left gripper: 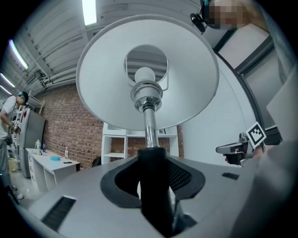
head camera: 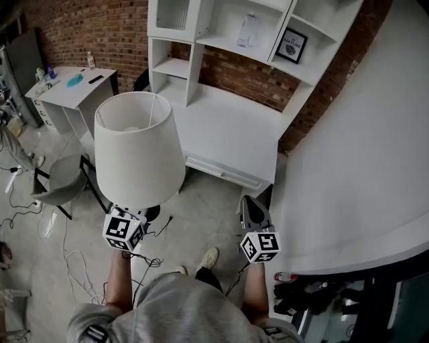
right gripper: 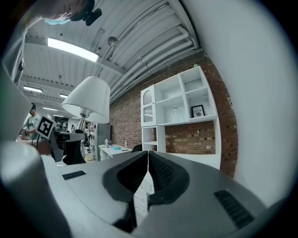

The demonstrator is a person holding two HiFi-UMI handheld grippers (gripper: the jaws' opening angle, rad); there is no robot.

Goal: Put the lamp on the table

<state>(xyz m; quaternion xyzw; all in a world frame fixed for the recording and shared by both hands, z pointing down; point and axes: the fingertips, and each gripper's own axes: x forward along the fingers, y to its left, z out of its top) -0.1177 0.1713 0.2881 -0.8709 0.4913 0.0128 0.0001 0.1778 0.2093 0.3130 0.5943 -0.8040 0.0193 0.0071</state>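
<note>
- The lamp (head camera: 139, 151) stands upright in the left gripper (left gripper: 153, 179), whose jaws are clamped on the black lower part of its stem. It is above the floor, in front of the person and short of the desk.
- In the left gripper view the chrome stem (left gripper: 149, 128) rises from that black part to the bulb (left gripper: 145, 74) inside the white shade (left gripper: 102, 74).
- The right gripper (right gripper: 148, 160) is level beside it, well apart from the lamp. Its jaws are together with nothing between them.
- A white desk (head camera: 228, 134) lies straight ahead, its top bare, with a shallow drawer (head camera: 221, 171) under the front edge.
- White shelves (head camera: 221, 27) sit over the back of the desk. They hold a framed picture (head camera: 292, 45) and a clear item (head camera: 248, 30).
- From the head view, the shade covers the desk's near left corner.
- A grey chair (head camera: 67, 177) stands just left of the lamp, and loose cables (head camera: 74, 261) trail across the floor near it.
- Further left, a second white table (head camera: 74, 90) carries a blue thing (head camera: 75, 80) and a bottle (head camera: 90, 60).
- A large white curved wall (head camera: 362, 154) fills the right side, close to the right gripper.
- The floor (head camera: 201, 214) is grey concrete, and the person's shoe (head camera: 209, 257) shows on it.
- The back wall (head camera: 114, 30) is red brick, and a light strip (left gripper: 89, 11) runs along the ribbed ceiling.
- Another person (left gripper: 11, 109) stands at the far left of the room.
</note>
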